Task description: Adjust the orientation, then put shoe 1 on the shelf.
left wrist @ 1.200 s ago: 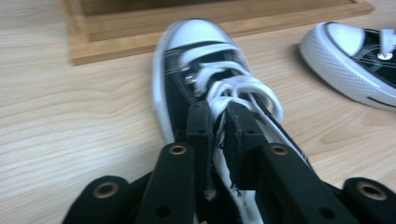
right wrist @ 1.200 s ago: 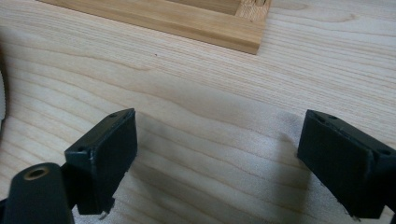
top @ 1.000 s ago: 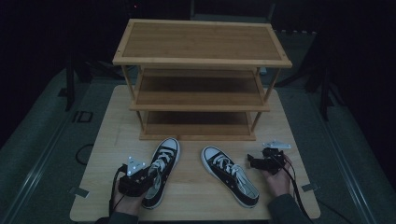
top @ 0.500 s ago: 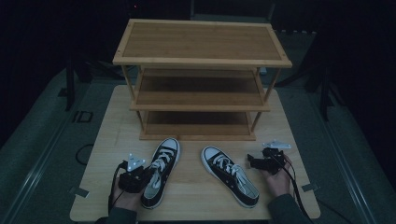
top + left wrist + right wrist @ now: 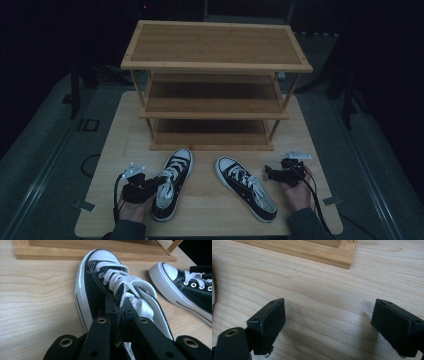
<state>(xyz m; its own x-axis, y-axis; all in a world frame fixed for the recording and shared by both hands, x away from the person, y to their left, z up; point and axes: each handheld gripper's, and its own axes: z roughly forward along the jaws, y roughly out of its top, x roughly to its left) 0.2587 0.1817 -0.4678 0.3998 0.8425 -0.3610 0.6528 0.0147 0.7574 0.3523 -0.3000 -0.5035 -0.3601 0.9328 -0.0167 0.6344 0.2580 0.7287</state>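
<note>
So the left gripper (image 5: 119,315) is pinching the tongue of the left shoe (image 5: 171,182) just in front of the rack (image 5: 215,85), the right gripper (image 5: 329,327) is waiting with jaws apart, and both shoes are lying off the shelves.

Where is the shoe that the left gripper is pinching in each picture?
High view: the left shoe lies low and left of centre, toe toward the rack, with the left gripper at its side.
Left gripper view: it sits in the middle, toe up, its collar pinched between the fingers.
Right gripper view: I can't make it out; a pale sliver at the left edge is unclear.
Shared landmark: the rack's bottom frame.
</note>
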